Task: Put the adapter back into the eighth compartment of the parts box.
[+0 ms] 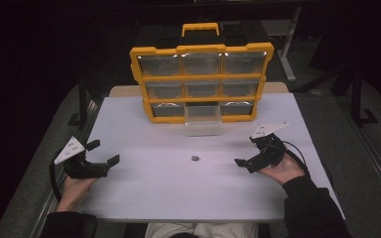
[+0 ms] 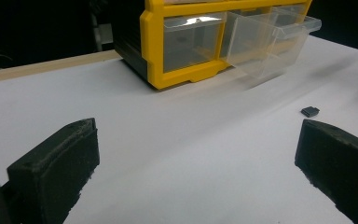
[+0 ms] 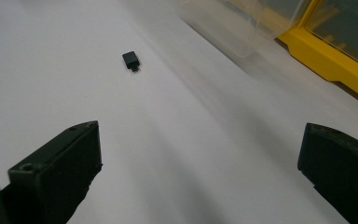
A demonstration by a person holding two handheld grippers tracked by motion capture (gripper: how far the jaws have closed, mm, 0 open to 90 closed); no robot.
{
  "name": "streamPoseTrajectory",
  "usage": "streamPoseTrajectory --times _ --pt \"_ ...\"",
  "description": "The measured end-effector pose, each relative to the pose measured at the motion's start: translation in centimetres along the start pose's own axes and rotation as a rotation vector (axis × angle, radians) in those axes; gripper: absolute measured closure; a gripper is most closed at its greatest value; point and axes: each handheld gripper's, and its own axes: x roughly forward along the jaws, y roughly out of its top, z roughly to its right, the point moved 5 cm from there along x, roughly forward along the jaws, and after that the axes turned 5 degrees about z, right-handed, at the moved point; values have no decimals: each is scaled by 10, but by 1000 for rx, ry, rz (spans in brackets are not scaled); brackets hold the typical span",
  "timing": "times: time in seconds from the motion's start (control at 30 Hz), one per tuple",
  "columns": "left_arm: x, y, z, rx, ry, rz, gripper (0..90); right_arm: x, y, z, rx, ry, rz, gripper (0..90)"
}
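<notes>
Both forearms enter from the near edge of the table [image 1: 144, 198], one gripper per hand. Small black part [image 1: 195, 158] lies flat mid-table, untouched, between the two grippers and well in front of the pulled-out clear drawer [image 1: 203, 119]. Left gripper [image 1: 104, 152] rests near the left edge, jaws spread wide, empty. Right gripper [image 1: 245, 157] sits right of the part, jaws spread too, nothing in them. Yellow organizer [image 1: 202, 82] stands at the far edge, bottom-middle drawer open.

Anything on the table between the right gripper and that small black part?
No, bare white table runs from the right gripper to the small black part, as the right gripper view shows.
</notes>
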Motion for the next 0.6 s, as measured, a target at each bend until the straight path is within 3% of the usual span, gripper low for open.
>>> streamPoseTrajectory --times 0.6 --pt "0 0 0 2 -3 -4 0 20 18 -6 -35 43 -50 0"
